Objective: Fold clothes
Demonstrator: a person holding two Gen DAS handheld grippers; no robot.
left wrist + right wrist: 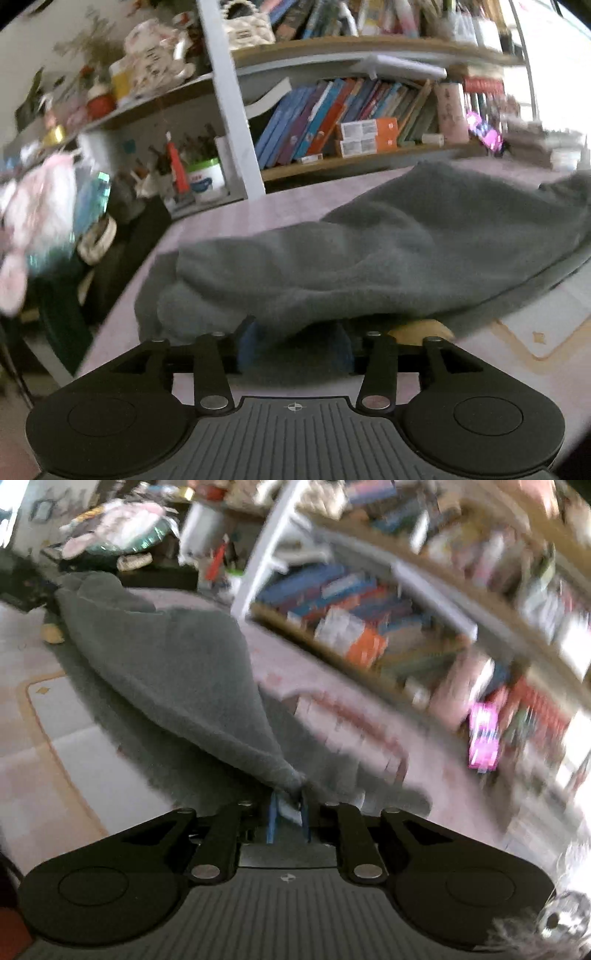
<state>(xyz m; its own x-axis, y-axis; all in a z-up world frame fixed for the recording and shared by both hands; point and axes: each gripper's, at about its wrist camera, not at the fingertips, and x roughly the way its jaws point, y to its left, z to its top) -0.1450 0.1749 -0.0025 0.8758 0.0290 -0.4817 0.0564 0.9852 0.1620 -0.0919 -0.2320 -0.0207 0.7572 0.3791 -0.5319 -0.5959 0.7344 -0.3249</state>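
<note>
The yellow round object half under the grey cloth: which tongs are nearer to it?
Left. The yellow object lies just ahead of the left tongs. The right tongs, pinching the grey cloth, see it far away across the cloth.

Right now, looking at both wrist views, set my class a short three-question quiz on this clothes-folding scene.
1. True or false: the right gripper pinches a corner of the grey garment.
2. What fills the shelves behind the table? A) plates B) books C) shoes
3. What colour is the garment?

Key: 1 true; 2 B; 3 grey.
</note>
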